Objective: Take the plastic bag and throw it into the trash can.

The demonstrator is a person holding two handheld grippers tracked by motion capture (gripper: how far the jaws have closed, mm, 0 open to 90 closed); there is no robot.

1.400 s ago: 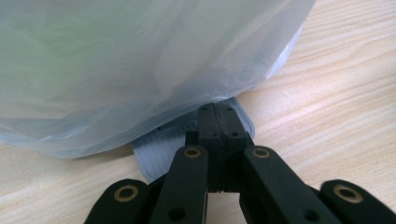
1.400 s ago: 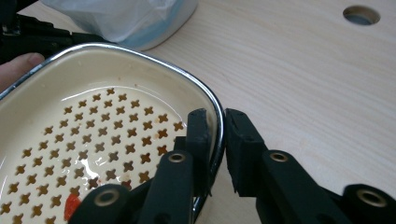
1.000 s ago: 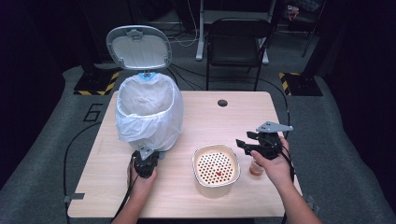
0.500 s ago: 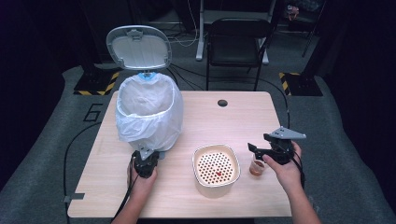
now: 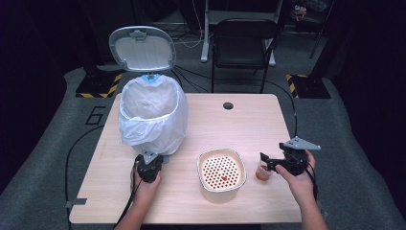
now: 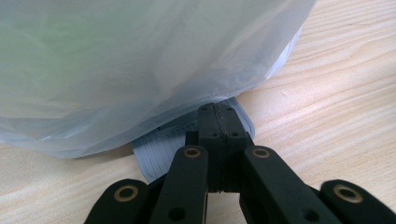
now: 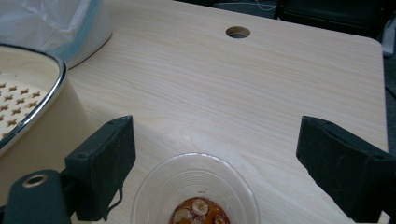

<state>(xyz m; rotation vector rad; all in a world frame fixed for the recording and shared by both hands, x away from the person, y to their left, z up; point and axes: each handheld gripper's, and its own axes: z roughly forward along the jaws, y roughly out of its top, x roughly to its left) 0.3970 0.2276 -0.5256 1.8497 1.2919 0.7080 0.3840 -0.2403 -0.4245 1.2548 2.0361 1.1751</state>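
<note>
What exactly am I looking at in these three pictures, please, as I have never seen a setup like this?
A person at a table holds a hand-held two-jaw gripper in each hand. One picture comes from a camera above; the other two come from cameras riding on the grippers, looking along their black jaws. On the table stand a bin lined with a white bag, its lid up, a cream strainer bowl and a small clear cup with brown bits inside. The left gripper is shut and sits on the bin's grey pedal. The right gripper has just been opening; its jaws stand wide on either side of the cup, not pressing it.
</note>
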